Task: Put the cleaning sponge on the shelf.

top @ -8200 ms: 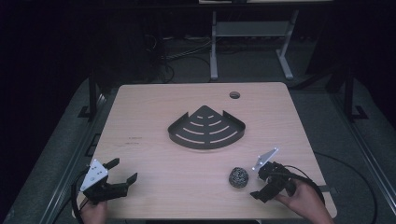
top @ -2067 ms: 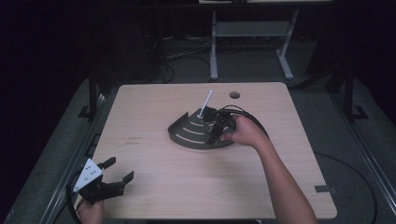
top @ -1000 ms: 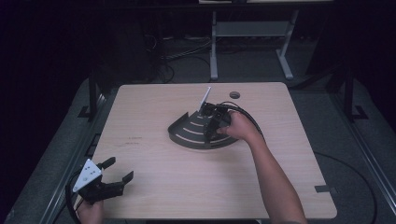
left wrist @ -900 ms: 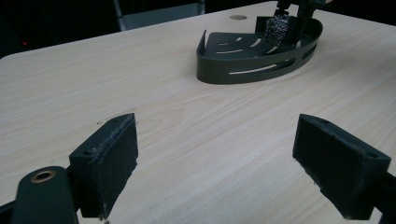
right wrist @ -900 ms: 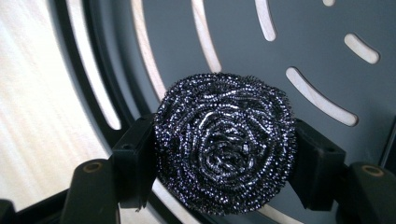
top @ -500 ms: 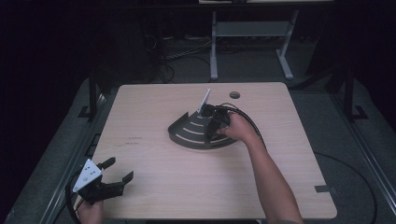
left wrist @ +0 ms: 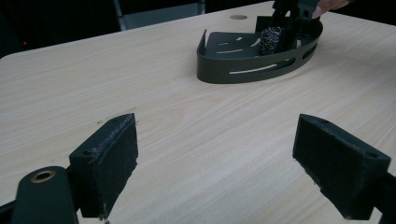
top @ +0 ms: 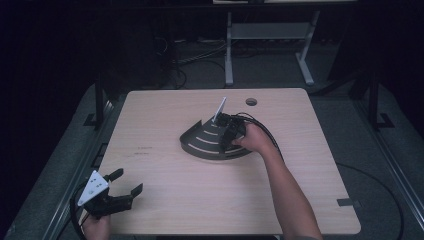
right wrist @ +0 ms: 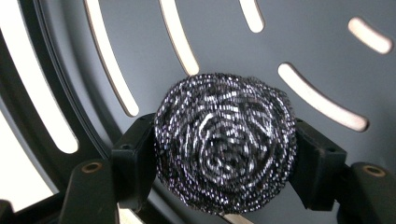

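Item: steel-wool scourer (right wrist: 224, 147), a round coil of bright wire. Held over the floor of the slotted tray (top: 202, 145), a dark quarter-round metal tray with a low wall, near the middle of the desk (top: 165, 115). Whether the scourer touches the tray floor cannot be told.

Right gripper (top: 227, 131): inside the tray toward its far right part, fingers (right wrist: 135, 158) closed on either side of the scourer, pressing its flanks.

Left gripper (top: 122, 190): well apart from the tray, at the near left edge of the desk, fingers (left wrist: 109, 165) spread wide and holding nothing.

Step in hand, by judgement: placing the scourer in the tray, late in that step.

Next move, by judgement: lower until the scourer rests on the tray floor, spread the fingers, then lift clear without snagging the wire or nudging the tray wall
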Demonstrator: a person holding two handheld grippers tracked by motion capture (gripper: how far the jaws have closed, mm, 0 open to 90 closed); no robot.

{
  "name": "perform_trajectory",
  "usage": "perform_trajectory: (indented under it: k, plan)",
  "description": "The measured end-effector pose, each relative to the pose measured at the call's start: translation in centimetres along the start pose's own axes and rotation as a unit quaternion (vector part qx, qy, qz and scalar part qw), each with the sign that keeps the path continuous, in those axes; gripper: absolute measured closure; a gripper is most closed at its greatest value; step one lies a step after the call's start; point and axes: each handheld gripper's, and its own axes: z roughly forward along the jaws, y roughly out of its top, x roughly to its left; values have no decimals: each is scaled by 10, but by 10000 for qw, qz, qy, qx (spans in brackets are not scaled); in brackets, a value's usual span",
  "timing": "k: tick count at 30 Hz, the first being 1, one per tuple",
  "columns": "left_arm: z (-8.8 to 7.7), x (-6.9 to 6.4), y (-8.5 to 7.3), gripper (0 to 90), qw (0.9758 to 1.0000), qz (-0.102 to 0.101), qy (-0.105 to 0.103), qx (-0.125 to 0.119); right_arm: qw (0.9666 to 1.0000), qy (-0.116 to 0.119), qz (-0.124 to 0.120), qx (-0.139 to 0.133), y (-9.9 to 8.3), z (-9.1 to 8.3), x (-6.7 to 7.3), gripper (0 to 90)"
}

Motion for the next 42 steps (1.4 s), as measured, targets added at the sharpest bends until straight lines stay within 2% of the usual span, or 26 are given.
perform_trajectory:
  k: [3,14,34,42]
  plan:
    - [1,0,0,135,10000,-10,-8,-3,10000,25,29,-63,-3,0,-2,318]
    - [1,-1,1,135,10000,2,-9,10,9999,70,75,-20,-4,-1,-2,303]
    - [2,-2,1,135,10000,0,-7,20,9995,74,115,-282,-5,-14,-1,199]
    - [3,-2,1,135,10000,20,-12,33,9991,78,102,-409,-8,-22,-2,188]
